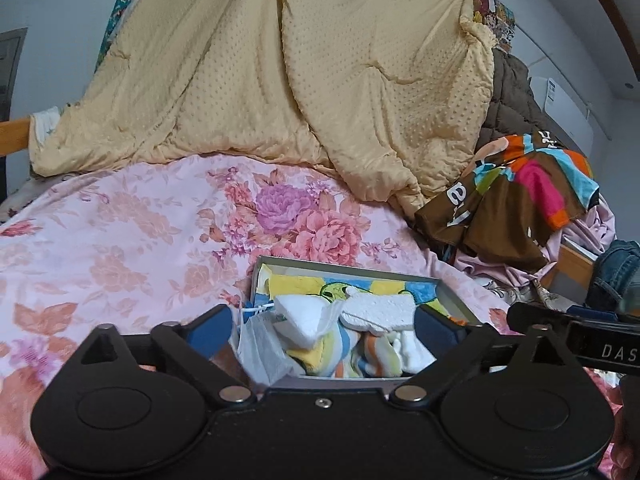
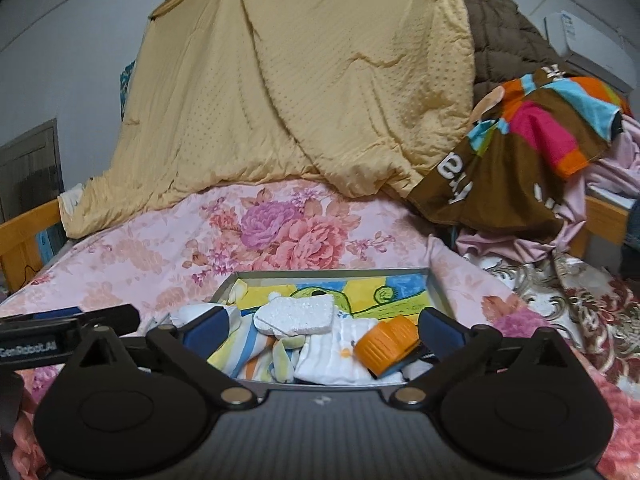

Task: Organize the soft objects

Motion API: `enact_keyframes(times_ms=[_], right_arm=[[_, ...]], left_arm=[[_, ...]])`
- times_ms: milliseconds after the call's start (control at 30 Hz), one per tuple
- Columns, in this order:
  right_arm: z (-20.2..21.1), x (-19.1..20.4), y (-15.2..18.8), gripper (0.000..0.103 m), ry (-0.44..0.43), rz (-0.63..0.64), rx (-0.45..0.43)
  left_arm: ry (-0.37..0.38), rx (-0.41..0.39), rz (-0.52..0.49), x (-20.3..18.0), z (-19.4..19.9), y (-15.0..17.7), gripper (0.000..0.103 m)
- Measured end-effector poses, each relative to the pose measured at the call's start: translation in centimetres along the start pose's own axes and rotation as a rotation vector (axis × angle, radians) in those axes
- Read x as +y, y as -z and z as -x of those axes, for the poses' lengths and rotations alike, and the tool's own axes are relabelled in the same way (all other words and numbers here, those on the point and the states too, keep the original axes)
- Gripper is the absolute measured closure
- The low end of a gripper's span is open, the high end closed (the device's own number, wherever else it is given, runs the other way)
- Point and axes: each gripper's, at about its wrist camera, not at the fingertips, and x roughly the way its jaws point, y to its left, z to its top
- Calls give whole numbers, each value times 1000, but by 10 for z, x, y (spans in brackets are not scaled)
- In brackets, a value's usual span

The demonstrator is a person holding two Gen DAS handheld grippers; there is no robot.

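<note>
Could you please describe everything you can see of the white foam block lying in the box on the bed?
The white foam block is a flat, roughly rectangular slab with a grainy, beaded surface like polystyrene and chipped, uneven edges. It lies nearly flat, slightly tilted, on top of the pile of small cloths inside the shallow grey box, in front of the cartoon-print towel. Nothing grips it.

Soft even light (fisheye-bent edges)
</note>
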Motion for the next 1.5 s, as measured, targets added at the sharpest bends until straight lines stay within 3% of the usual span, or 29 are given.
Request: enact_keyframes(times_ms=[433, 667, 1500], right_arm=[[68, -13, 21, 0, 4, -4, -24], [98, -19, 28, 0, -3, -21, -25], [162, -16, 63, 0, -19, 11, 11]], left_arm=[[4, -35, -37, -31, 69, 16, 1], [-33, -5, -39, -35, 101, 36, 1], [-82, 20, -78, -57, 162, 75, 1]])
